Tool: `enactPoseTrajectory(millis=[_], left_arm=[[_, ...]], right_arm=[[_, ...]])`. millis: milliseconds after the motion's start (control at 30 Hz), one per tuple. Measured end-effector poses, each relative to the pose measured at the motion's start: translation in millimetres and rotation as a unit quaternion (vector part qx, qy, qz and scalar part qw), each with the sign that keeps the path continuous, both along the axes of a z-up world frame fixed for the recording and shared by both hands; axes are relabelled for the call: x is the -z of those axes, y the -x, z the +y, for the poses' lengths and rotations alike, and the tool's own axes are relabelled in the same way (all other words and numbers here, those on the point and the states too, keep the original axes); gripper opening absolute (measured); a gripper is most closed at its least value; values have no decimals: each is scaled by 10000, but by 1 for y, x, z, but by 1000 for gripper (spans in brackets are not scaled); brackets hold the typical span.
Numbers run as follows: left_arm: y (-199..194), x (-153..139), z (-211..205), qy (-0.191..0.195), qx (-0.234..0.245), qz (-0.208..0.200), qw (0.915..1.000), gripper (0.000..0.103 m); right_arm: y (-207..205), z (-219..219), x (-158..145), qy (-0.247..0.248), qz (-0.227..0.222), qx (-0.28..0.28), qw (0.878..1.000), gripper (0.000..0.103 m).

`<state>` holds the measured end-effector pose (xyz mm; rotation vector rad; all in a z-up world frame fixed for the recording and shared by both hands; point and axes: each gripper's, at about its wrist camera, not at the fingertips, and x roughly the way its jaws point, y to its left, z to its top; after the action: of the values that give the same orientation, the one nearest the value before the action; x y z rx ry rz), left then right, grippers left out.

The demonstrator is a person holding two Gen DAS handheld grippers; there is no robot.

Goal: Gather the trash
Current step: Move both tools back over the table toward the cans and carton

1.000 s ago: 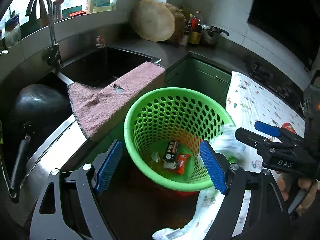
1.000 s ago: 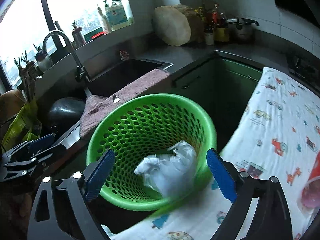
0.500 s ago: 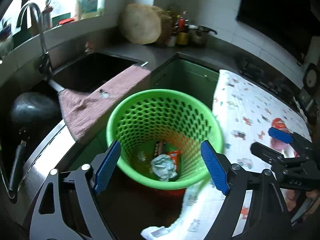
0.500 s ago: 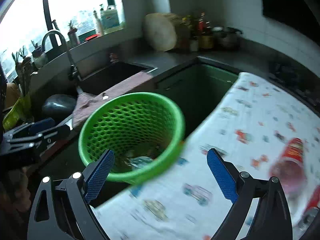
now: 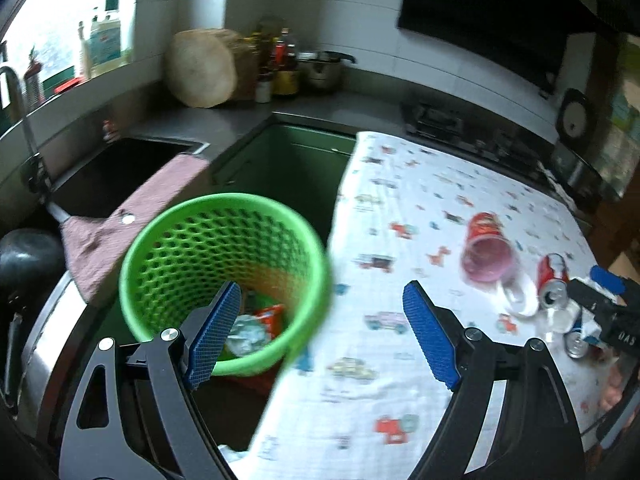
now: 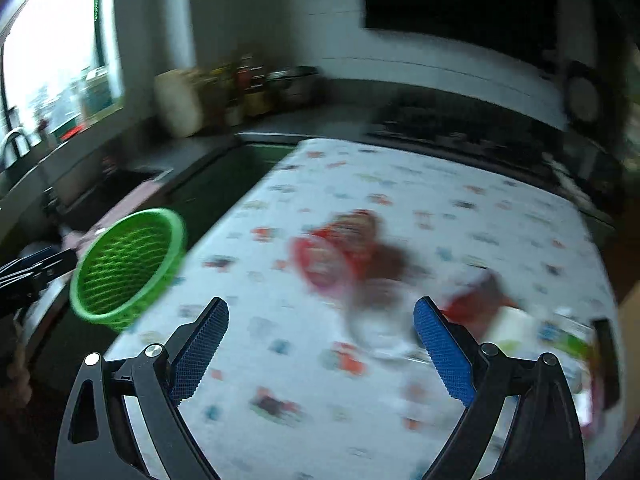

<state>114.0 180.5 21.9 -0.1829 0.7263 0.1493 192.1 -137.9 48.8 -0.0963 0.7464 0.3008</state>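
Note:
A green perforated basket [image 5: 224, 272] stands beside the table's left edge, holding a crumpled white wad [image 5: 246, 330] and a red wrapper [image 5: 272, 314]. My left gripper [image 5: 322, 294] hovers open over the basket's right rim and the printed tablecloth [image 5: 400, 184], with nothing between its pads. On the cloth lie a red snack tube [image 5: 486, 236], a red soda can [image 5: 554, 276] and a clear cup [image 5: 516, 296]. My right gripper [image 6: 320, 308] is open and empty above the cloth, with the blurred red tube [image 6: 340, 252] just beyond it and the basket [image 6: 128, 268] off to its left.
A pink towel [image 5: 132, 216] drapes over the sink's [image 5: 120, 172] edge behind the basket. A dark pan [image 5: 28, 256] sits at far left. A round chopping block [image 5: 202, 68], bottles and a pot line the back counter. A stove [image 5: 472, 132] lies beyond the cloth.
The white wad, seen between the right gripper's fingers over the basket, now lies inside it. Both grippers have swung right, away from the basket and over the table.

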Motion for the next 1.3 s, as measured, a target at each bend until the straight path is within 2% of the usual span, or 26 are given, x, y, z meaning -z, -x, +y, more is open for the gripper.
enactPoseTrajectory(millis=[200,467,767,933,1100,1300], left_arm=[[-15,-7,-44,-44,376,38,9993,83],[-38,-8,-88,-74,679,137,9976,84],[-70,-3,-119,-68,780,328,9964,84],[-86,-3,-135,-103,868,352,9955,84],[-103,-2,-156,-174,1107,364,9930,84],[-121,5,-190,49,1674,480,9847,84]], right_arm=[[3,-71,-4,183,-65,968,9951,91],[-7,-121,5,387,254,1692,9845,91],[-26,-125,26,260,843,1754,9805,90],[-31,-131,33,177,1077,1748,9785,73],[-30,-134,34,178,1086,1648,9802,72],[-22,-139,30,118,1045,1445,9839,70]])
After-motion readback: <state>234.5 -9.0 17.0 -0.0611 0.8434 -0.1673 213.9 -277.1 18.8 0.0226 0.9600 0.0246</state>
